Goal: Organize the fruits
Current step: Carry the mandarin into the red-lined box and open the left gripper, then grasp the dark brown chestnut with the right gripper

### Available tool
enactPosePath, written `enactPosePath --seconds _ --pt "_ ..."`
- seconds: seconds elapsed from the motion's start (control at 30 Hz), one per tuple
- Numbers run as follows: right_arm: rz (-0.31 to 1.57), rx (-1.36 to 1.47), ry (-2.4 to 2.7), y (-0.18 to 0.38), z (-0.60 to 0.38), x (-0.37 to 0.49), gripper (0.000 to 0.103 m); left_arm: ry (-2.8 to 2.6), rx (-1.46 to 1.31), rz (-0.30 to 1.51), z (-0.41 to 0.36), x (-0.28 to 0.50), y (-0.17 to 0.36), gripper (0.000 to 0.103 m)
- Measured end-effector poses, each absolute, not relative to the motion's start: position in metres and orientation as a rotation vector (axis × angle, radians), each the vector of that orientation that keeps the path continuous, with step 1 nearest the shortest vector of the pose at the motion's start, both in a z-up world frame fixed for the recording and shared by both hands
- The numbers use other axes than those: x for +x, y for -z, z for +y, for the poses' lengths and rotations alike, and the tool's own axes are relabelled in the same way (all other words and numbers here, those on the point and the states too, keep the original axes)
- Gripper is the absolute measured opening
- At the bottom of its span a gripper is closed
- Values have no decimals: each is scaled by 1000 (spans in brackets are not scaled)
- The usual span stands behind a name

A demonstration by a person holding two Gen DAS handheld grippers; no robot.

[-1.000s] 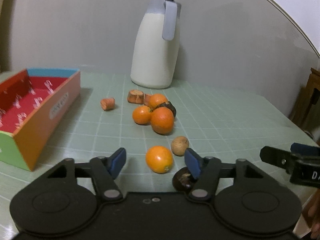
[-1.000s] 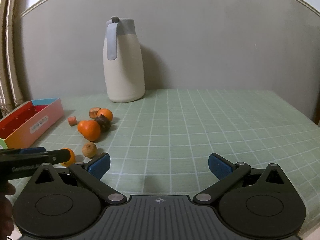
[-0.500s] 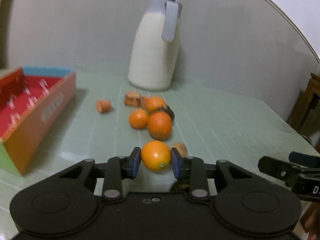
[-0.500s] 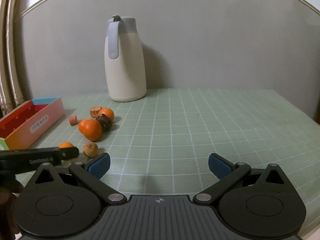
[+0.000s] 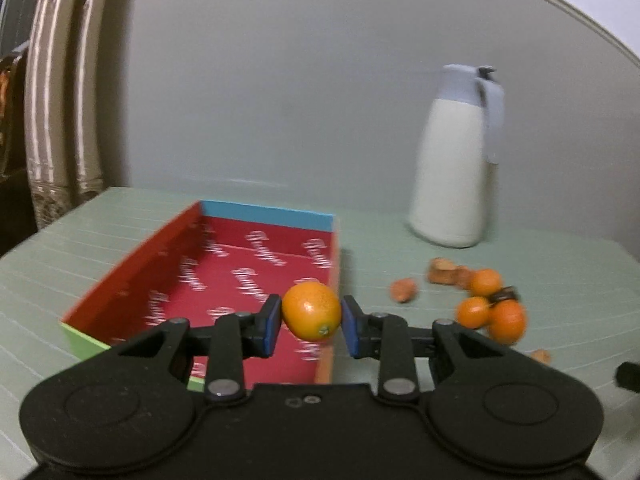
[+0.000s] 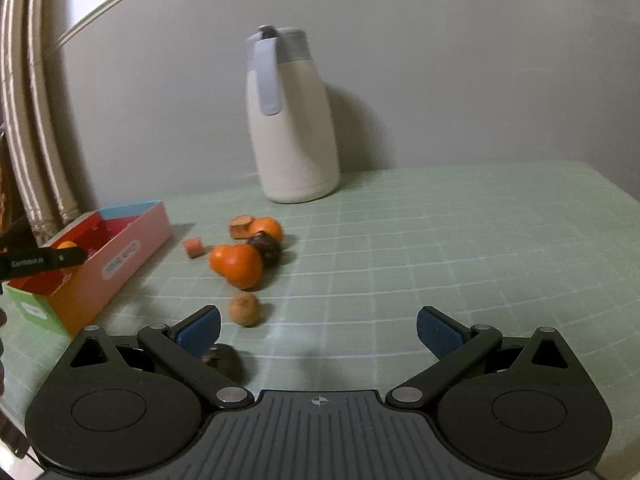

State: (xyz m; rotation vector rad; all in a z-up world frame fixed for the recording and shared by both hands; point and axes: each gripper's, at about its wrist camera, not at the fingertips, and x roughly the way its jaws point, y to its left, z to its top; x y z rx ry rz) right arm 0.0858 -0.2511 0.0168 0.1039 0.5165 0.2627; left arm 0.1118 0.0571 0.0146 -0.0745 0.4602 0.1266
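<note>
My left gripper (image 5: 311, 323) is shut on a small orange (image 5: 311, 311), held in the air over the near right part of the colourful cardboard box (image 5: 132, 280) with its red inside. In the right wrist view that box (image 6: 120, 256) sits at the left, with the held orange (image 6: 66, 245) just showing above a left finger (image 6: 40, 261). A cluster of oranges (image 6: 238, 264) with a dark fruit (image 6: 266, 247) lies mid-table. A brown round fruit (image 6: 244, 309) lies nearer. My right gripper (image 6: 318, 330) stands open and empty; another dark fruit (image 6: 224, 360) lies by its left finger.
A cream jug with a grey lid (image 6: 290, 120) stands at the back by the wall. Small brown and orange pieces (image 6: 240, 226) lie beside the cluster. The green gridded tablecloth (image 6: 440, 240) stretches to the right. Curtains (image 5: 60, 100) hang at the far left.
The left gripper closed on the small orange, lifted it off the table and swung left over the box. The right gripper drifted slightly toward the fruit and stays open.
</note>
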Motion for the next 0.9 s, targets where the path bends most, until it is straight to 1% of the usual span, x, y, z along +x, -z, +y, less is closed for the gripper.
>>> enactPosePath --seconds 0.23,0.27,0.3,0.33,0.37,0.4,0.53,0.67,0.9 --pt "530 97 -281 -14 -231 89 103 -165 -55 460 76 112 -6 23" --pt "529 90 -284 -14 -227 89 103 -165 -63 468 78 114 -4 29" --pt "527 81 -285 -13 -223 88 103 -168 -79 468 80 114 -3 43" --pt "525 71 -289 -13 -218 89 103 -180 -84 458 81 112 -3 53" --pt "523 66 -296 -12 -214 88 103 -195 -80 442 81 109 -5 71" --pt "520 60 -301 -12 -211 87 103 -210 -72 420 80 104 -7 76" --pt "508 20 -301 -11 -197 83 103 -210 -77 410 82 93 -10 77" --pt "519 -58 -304 -6 -184 81 103 -226 -70 384 80 78 -15 93" --pt "550 -119 -316 3 -171 83 103 -232 -34 385 76 56 -17 94"
